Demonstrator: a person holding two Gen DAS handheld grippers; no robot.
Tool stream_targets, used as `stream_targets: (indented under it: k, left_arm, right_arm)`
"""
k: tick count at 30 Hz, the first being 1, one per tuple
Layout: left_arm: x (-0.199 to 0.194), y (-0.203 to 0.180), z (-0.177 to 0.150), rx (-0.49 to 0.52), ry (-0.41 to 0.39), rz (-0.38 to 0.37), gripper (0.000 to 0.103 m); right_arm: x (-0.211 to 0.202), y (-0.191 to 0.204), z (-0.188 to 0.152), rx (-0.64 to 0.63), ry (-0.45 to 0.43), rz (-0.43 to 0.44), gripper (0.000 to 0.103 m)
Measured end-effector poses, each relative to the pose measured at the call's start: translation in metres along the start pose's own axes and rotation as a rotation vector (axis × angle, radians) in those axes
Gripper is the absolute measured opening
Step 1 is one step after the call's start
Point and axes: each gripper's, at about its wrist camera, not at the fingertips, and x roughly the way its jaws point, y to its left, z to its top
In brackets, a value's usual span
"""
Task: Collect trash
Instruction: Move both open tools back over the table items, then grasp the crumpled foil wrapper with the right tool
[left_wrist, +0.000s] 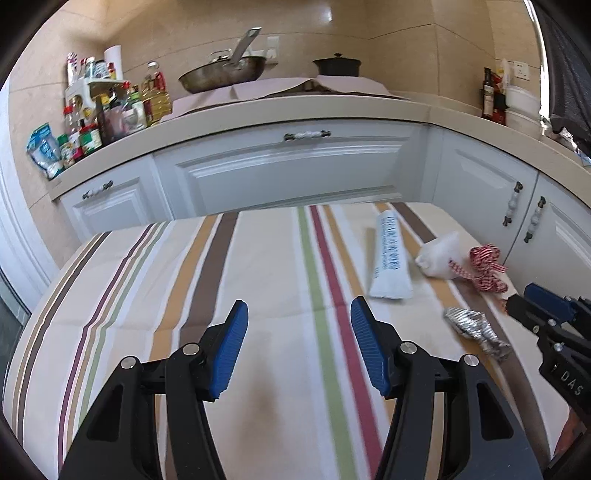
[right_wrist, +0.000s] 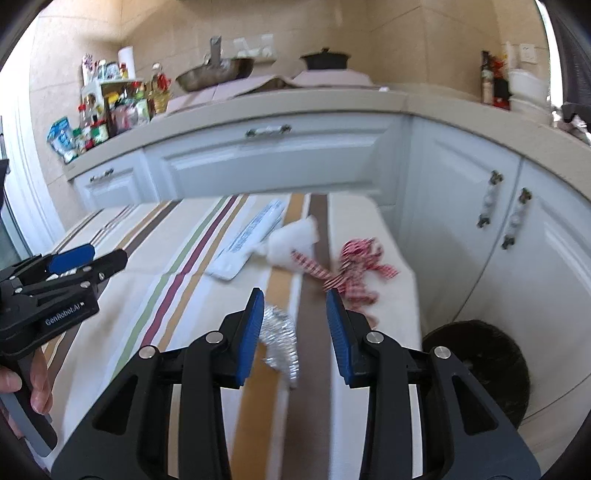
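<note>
Striped table (right_wrist: 369, 229), trash clustered right side — right gripper (right_wrist: 293, 325) nearer.
Right gripper was spread, foil wad (right_wrist: 280, 338) between its fingers, hugging the left pad, long axis roughly along the reach; left gripper (left_wrist: 299, 347) spread, empty, well apart.

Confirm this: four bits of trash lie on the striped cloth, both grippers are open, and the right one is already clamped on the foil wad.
Not clamped. In the right wrist view the right gripper is open, with the foil wad lying between its fingers on the striped cloth. The rest holds: tube, white wad, checked ribbon and foil; left gripper open.
</note>
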Motion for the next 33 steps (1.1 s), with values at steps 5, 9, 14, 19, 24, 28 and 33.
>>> stream_targets:
  k: [5, 9, 14, 19, 24, 28, 33]
  left_arm:
    - [0.001, 0.013, -0.003, -0.023, 0.008, 0.001, 0.057]
    - [0.003, 0.017, -0.004, -0.029, 0.015, -0.004, 0.057]
    - [0.004, 0.018, -0.005, -0.035, 0.019, -0.007, 0.057]
    - [0.006, 0.019, -0.006, -0.035, 0.027, -0.008, 0.057]
    - [0.008, 0.017, -0.006, -0.03, 0.035, -0.011, 0.058]
    - [0.009, 0.014, -0.007, -0.021, 0.036, -0.01, 0.058]
    - [0.012, 0.011, -0.007, -0.014, 0.044, -0.008, 0.058]
  right_arm:
    - [0.018, 0.007, -0.002, 0.0, 0.088, 0.01, 0.034]
    - [0.029, 0.009, -0.006, -0.005, 0.15, 0.009, 0.034]
    - [0.038, 0.012, -0.009, -0.024, 0.202, 0.009, 0.034]
    - [0.043, 0.016, -0.011, -0.042, 0.235, 0.017, 0.024]
    - [0.038, 0.02, -0.01, -0.057, 0.206, 0.015, 0.024]
    - [0.03, 0.017, -0.008, -0.049, 0.166, 0.013, 0.024]
    - [0.018, 0.007, -0.001, -0.033, 0.112, -0.002, 0.024]
